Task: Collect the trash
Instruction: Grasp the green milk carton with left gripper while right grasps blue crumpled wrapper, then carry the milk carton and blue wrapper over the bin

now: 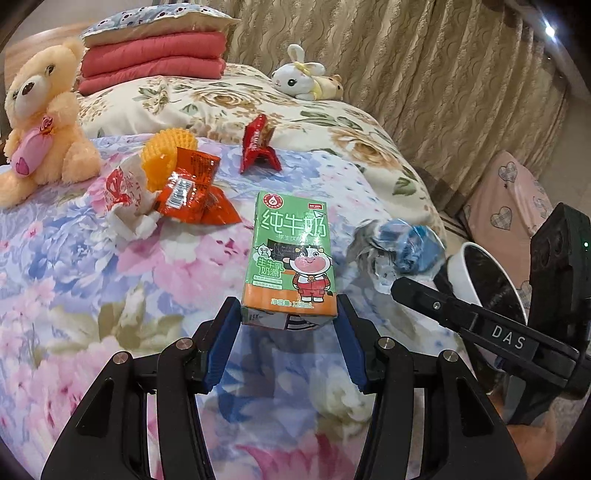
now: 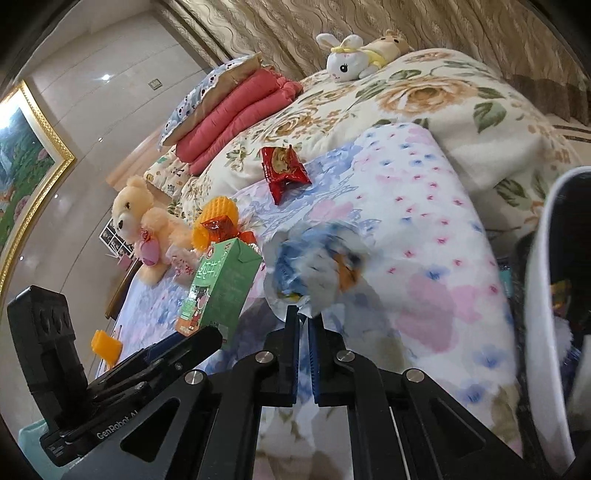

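Far left on the bed sits a cream teddy bear (image 1: pixel 40 122) w/ a pink heart pillow, and behind it a stack of folded red quilts (image 1: pixel 153 62) topped by a patterned pillow (image 1: pixel 147 22). Next over, on the floral bedspread (image 1: pixel 74 277), a clump of trash: a crumpled white-and-red paper wrapper (image 1: pixel 123 201), a yellow foam fruit net (image 1: pixel 166 157) and an orange snack wrapper (image 1: pixel 188 190), all touching. A bit further right, a red snack packet (image 1: pixel 258 147) stands apart near the blanket edge.

Centre: the left hand-held gripper (image 1: pixel 288 325) grips a green-and-orange milk carton (image 1: pixel 290 254) by its bottom end, blue pads pressed on both sides, approx. half open. The carton is held off the bedspread, its shadow below. A white plush rabbit (image 1: pixel 299 74) lies at the back on the rose-print blanket (image 1: pixel 332 122).

Right of the carton, the right hand-held gripper (image 2: pixel 303 317) is squeezed nearly closed on the edge of a crumpled blue-and-clear plastic wrapper (image 2: pixel 317 266), which looks lifted off the bed; it's blurred. Far right, beside the bed, a white trash bin (image 1: pixel 463 273) w/ a dark liner, rim just beside the wrapper in the left view. Beige curtains (image 1: pixel 443 74) hang behind.
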{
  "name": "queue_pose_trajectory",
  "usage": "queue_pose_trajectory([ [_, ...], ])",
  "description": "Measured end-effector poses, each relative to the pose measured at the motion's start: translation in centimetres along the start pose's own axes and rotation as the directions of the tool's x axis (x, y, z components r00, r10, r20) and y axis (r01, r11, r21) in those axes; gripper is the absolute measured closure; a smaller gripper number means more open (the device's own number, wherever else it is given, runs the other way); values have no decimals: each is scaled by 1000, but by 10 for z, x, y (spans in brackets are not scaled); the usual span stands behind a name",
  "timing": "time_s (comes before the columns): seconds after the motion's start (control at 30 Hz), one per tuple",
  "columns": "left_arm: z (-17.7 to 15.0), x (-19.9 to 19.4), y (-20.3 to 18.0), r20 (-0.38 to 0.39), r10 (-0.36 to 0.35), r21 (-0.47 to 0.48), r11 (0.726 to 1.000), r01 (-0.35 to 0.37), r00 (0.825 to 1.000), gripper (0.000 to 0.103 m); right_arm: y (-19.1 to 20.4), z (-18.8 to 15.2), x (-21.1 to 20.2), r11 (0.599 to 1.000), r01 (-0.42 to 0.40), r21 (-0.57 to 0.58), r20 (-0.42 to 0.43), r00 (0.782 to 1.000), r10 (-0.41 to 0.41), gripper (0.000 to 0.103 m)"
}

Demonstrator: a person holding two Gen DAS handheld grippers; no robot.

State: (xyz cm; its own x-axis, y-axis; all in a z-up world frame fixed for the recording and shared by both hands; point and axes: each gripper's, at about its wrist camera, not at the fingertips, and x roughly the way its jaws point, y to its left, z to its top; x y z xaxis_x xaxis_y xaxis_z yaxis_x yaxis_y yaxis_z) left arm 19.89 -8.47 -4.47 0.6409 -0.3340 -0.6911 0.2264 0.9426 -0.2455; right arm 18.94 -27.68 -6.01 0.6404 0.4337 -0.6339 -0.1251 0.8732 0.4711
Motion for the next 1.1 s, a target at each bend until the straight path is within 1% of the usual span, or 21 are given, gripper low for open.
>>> queue_pose_trajectory([
  [0.33,-13,-16,-19,5,-42,21,999,42,999,52,-5,-20,-36,1000,27,3,26,999,-27,99],
  [0.67,-19,-26,-51,7,-95,74,993,94,995,52,-17,-25,-73,998,58,26,84,995,-60,99],
  [1.1,-22,-25,-98,-15,-154,139,978,155,988,52,-46,-31,-116,991,104,80,145,983,-115,99],
])
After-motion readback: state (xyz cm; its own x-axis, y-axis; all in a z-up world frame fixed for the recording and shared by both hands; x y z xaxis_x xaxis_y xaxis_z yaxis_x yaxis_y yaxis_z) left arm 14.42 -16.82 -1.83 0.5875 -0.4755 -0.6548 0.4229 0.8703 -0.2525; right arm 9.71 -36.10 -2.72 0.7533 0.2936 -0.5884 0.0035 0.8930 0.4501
